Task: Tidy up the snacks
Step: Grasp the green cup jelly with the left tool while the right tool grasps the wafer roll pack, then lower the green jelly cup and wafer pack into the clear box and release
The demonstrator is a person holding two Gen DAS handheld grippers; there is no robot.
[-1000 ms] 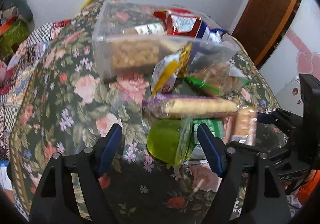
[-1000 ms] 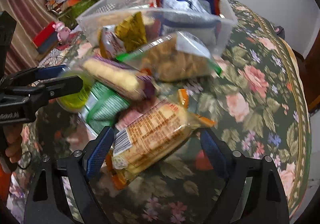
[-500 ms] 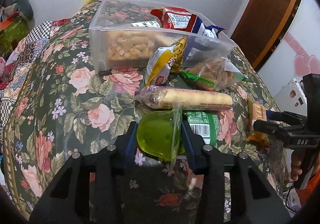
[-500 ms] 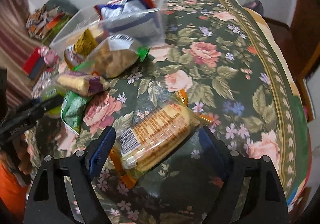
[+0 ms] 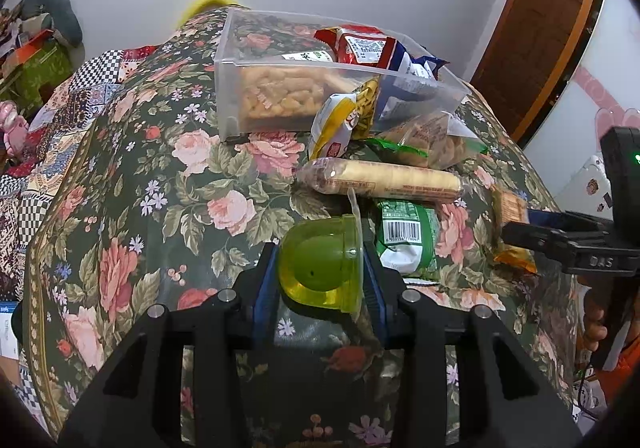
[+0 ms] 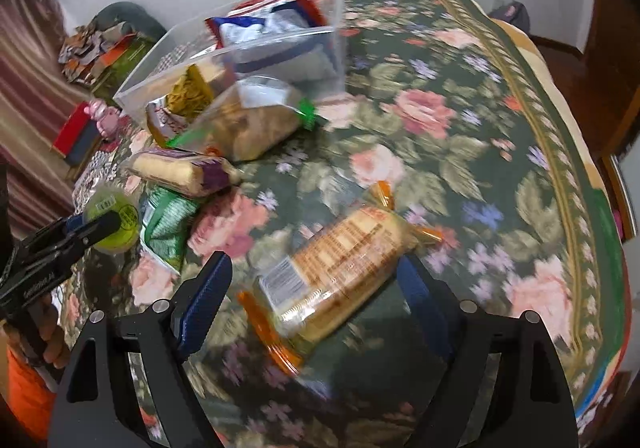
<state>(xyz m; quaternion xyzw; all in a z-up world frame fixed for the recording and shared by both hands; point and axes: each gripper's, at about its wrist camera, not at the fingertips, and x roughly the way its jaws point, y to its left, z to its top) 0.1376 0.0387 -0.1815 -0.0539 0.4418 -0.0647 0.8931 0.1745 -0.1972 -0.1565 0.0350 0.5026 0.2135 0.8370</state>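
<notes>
A: Where is your left gripper [image 5: 322,280] relative to the clear bin [image 5: 280,63]?

B: On the near side of the bin, down the floral tabletop [image 5: 132,175]. Your pads are pressed on both sides of the green jelly cup [image 5: 320,268], and the jaws are closing a little more on it.

A: And your right gripper [image 6: 316,284]?

B: Also on the near side of the bin, farther off than the jelly cup. Its jaws are closing with the orange-ended cracker pack [image 6: 340,264] lying between them on the tabletop. The right pad is at the pack's edge, but the left pad stands clear of it, so you do not have it clenched. That view is blurred.

A: What lies between the cup and the bin?

B: The long biscuit roll [image 5: 380,179] sits just beyond the cup, with a green packet [image 5: 404,236] beside the cup. Closer to the bin, a yellow pouch [image 5: 340,123] leans on its front wall, and a clear bag of snacks [image 5: 432,139] lies next to that. Inside the bin you have a red-and-blue packet [image 5: 368,47] and a pack of puffed pieces [image 5: 280,95].
</notes>
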